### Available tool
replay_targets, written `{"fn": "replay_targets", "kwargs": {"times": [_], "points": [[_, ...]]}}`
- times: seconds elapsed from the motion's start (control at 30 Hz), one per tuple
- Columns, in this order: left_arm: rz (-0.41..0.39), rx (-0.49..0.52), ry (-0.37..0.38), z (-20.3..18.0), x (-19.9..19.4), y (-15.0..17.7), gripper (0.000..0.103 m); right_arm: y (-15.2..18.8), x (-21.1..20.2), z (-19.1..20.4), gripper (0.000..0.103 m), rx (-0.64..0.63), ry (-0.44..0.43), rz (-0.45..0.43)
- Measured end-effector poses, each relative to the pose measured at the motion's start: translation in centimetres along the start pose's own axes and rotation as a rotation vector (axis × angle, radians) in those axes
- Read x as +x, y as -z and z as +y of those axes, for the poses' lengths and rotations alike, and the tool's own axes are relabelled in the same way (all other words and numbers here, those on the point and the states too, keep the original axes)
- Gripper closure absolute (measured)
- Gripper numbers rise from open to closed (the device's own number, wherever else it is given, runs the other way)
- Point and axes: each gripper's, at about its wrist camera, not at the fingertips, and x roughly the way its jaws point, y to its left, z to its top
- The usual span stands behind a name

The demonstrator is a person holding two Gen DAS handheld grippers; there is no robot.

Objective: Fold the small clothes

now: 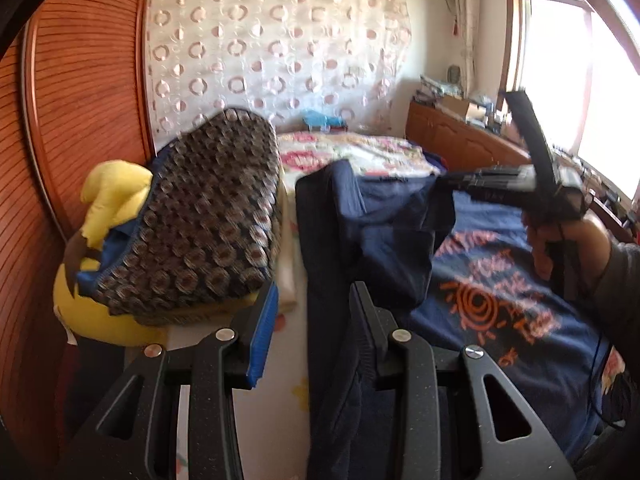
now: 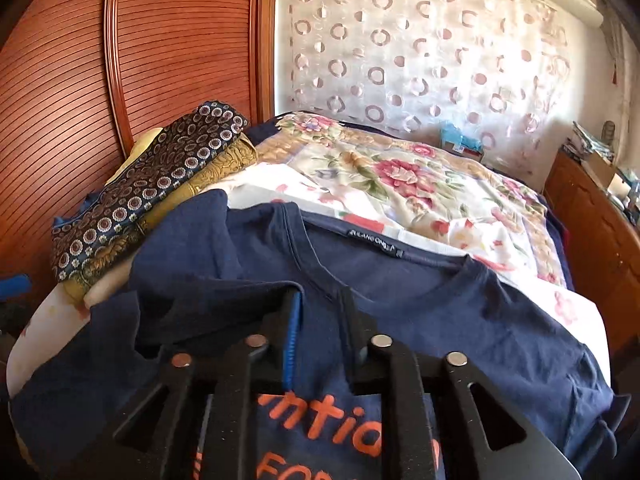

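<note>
A navy T-shirt (image 2: 440, 300) with orange print lies face up on the bed, collar towards the far end. Its left sleeve (image 2: 192, 300) and side are folded in over the body, forming a raised ridge (image 1: 332, 240). My left gripper (image 1: 314, 292) straddles that ridge. The cloth lies against the right finger (image 1: 362, 332), and bare sheet shows between it and the blue pad (image 1: 264, 332). My right gripper (image 2: 320, 296) hovers over the chest below the collar, fingers apart with only flat shirt showing between them. In the left wrist view the right gripper (image 1: 440, 180) points at the folded sleeve, held by a hand (image 1: 560, 248).
A stack of folded patterned clothes (image 2: 152, 200) sits at the bed's left edge beside a yellow plush toy (image 1: 112, 200). A floral bedspread (image 2: 400, 184) covers the far half. A slatted wooden wardrobe (image 1: 80, 120) stands on the left, a cluttered wooden cabinet (image 2: 592, 220) on the right.
</note>
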Motion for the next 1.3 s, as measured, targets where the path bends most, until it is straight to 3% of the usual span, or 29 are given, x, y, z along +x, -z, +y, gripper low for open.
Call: {"fn": "replay_targets", "kwargs": {"times": [0.1, 0.3, 0.57, 0.7, 0.87, 0.97, 1.1, 1.3], "points": [[0.064, 0.012, 0.002, -0.5, 1.6, 1.0, 0.065, -0.2, 0.7, 0.6, 0.066, -0.002, -0.004, 0.039], [0.146, 0.052, -0.019, -1.2, 3.6, 2.2, 0.065, 0.7, -1.5, 0.1, 0.066, 0.006, -0.122, 0.093], [0.179, 0.042, -0.019, -0.9, 4.5, 2.2, 0.065, 0.3, -2.6, 3.1, 0.066, -0.059, -0.308, 0.054], [0.178, 0.032, -0.014, -0.7, 4.6, 2.3, 0.064, -0.6, -1.1, 3.6, 0.066, -0.027, -0.336, 0.045], [0.175, 0.017, -0.005, -0.5, 4.7, 2.2, 0.063, 0.0, 0.9, 4.8, 0.066, -0.07, -0.355, 0.106], [0.165, 0.013, -0.017, -0.5, 4.5, 2.2, 0.063, 0.4, 1.3, 4.6, 0.096, -0.089, -0.372, 0.126], [0.139, -0.016, -0.04, 0.0, 4.0, 2.2, 0.063, 0.4, -0.2, 4.3, 0.099, -0.094, -0.371, 0.099], [0.097, -0.049, -0.045, 0.5, 3.3, 2.2, 0.063, 3.4, -5.5, 2.6, 0.099, -0.085, -0.393, 0.064]]}}
